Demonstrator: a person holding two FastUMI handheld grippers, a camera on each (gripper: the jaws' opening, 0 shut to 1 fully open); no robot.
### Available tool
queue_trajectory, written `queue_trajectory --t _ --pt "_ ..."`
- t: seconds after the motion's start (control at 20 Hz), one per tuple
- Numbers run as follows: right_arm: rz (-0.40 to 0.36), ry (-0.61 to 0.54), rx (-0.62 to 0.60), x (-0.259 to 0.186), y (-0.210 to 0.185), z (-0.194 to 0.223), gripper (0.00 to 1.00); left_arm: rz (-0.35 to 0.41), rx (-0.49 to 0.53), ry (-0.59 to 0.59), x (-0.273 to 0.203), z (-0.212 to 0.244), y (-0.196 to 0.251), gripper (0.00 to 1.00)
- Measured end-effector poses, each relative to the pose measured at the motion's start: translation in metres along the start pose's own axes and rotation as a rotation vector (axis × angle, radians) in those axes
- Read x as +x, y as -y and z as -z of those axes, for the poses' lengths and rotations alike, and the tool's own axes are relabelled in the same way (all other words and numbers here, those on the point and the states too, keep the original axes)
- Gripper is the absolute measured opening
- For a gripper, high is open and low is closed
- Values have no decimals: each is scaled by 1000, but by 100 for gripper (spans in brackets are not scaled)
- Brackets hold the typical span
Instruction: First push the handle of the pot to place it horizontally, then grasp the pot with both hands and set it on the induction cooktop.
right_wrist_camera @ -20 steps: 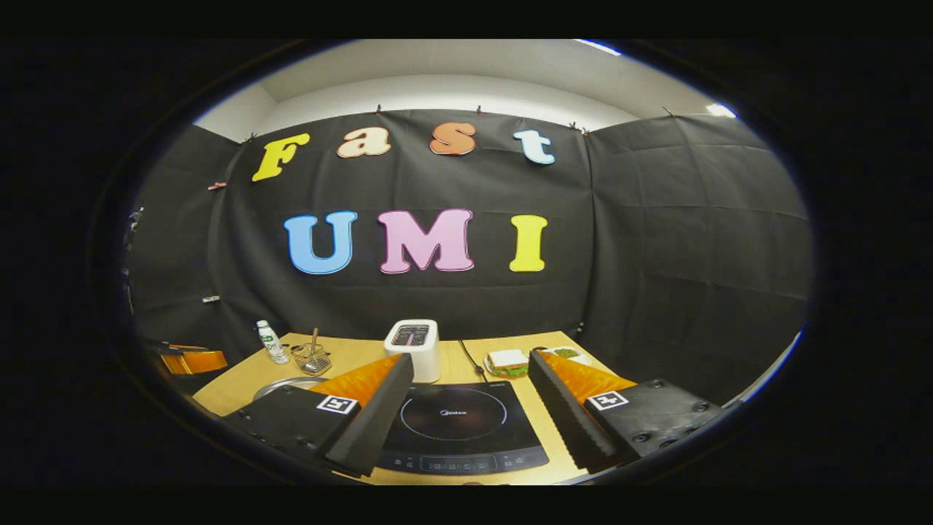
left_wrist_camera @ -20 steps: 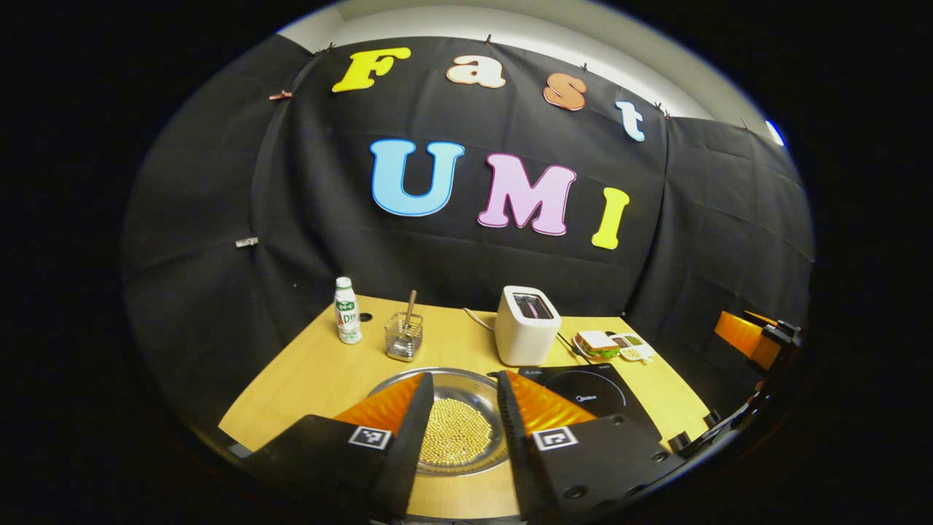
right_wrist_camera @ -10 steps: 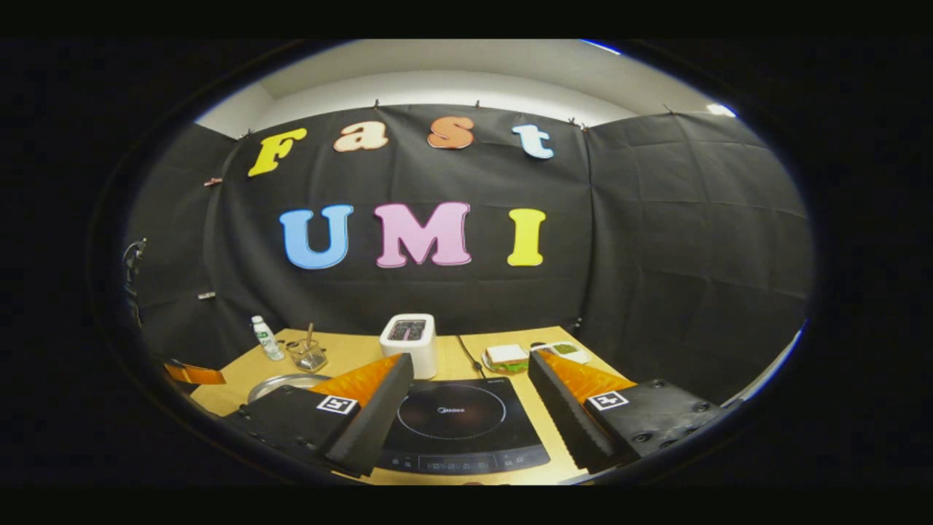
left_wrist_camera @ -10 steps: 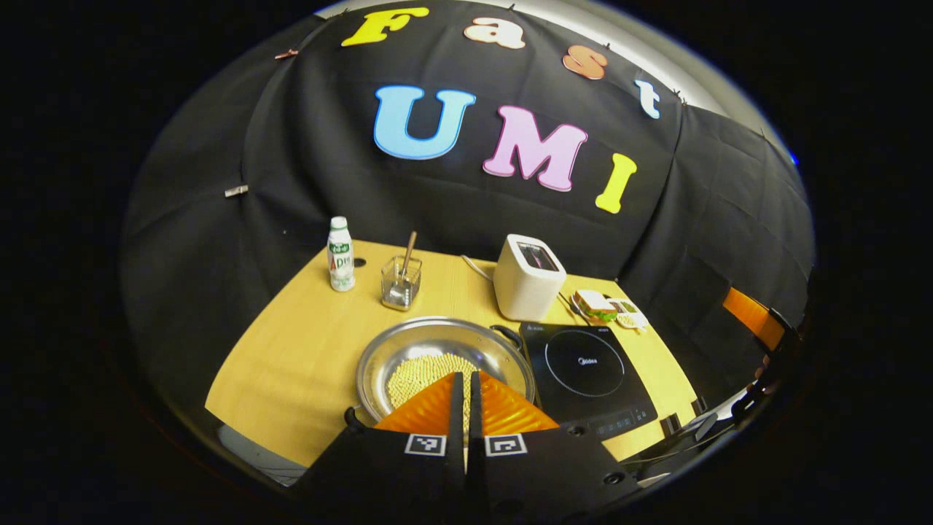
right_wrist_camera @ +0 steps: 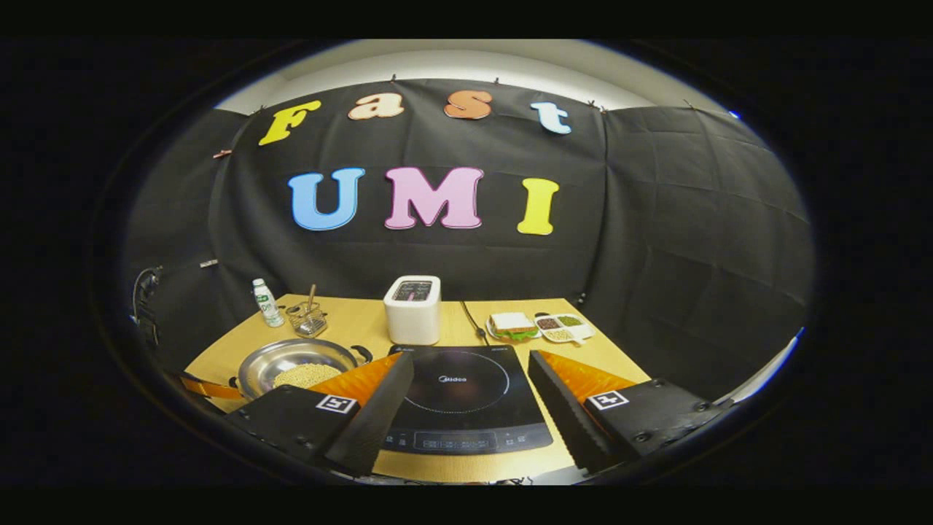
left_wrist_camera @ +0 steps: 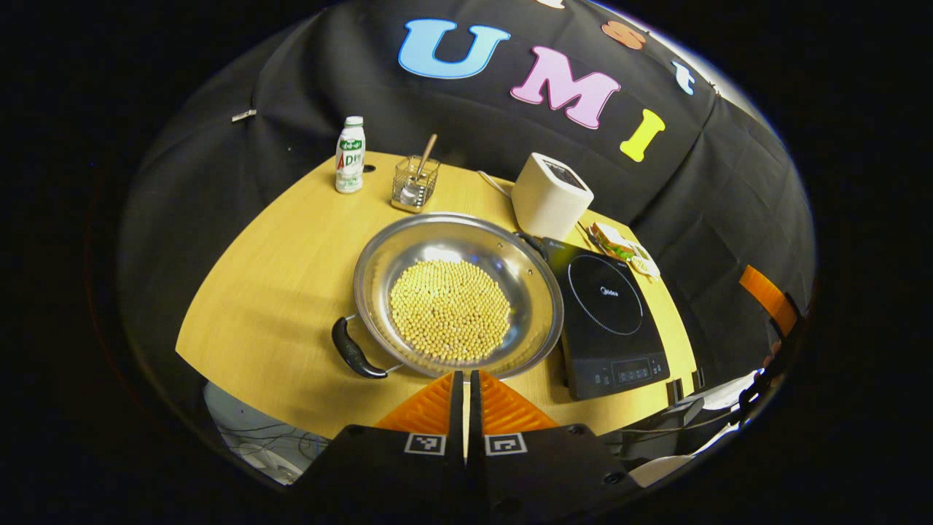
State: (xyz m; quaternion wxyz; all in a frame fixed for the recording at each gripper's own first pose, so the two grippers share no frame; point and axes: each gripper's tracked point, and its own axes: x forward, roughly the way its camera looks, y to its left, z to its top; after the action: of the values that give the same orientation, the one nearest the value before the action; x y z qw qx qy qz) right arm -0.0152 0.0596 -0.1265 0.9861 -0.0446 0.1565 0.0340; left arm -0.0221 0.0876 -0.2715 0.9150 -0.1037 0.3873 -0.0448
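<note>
A wooden table [left_wrist_camera: 291, 277] stands against a black cloth wall. On it sits a wide, shallow steel pot [left_wrist_camera: 458, 292] with a heap of pale beans [left_wrist_camera: 450, 310] in its middle. The pot rests just left of a black induction cooktop [left_wrist_camera: 609, 313], its rim near the cooktop's edge. One black handle [left_wrist_camera: 355, 350] points toward the table's near-left corner; the opposite handle [left_wrist_camera: 531, 244] points toward a white toaster [left_wrist_camera: 550, 195], so the pair lies on a diagonal.

The left gripper [left_wrist_camera: 464, 379] hangs above the table's near edge, just short of the pot's rim, its jaws closed together with nothing between them. The right gripper [right_wrist_camera: 470, 397] hovers over the front of the cooktop, jaws open wide and empty.

The first step looks to be in hand: turning the pot. The closed left jaws likely serve as a pusher. The next move calls for nudging the near handle sideways until both handles line up left to right, gently, lest the beans spill.

A small bottle [left_wrist_camera: 350, 154], a glass holder [left_wrist_camera: 415, 184] and a sandwich [left_wrist_camera: 611, 240] sit farther back.
</note>
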Motion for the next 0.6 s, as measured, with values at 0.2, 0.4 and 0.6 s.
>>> queue_trajectory --t 0.2,0.4,0.6 --pt "-19 -15 -16 -1 -10 6 100 -10 59 -67 16 16 -18 5" --pt "-45 -43 9 -2 -18 16 100 -59 98 -124 32 24 -36 5" --pt "-39 -64 13 -2 -16 25 100 -95 101 -163 46 28 -49 5"
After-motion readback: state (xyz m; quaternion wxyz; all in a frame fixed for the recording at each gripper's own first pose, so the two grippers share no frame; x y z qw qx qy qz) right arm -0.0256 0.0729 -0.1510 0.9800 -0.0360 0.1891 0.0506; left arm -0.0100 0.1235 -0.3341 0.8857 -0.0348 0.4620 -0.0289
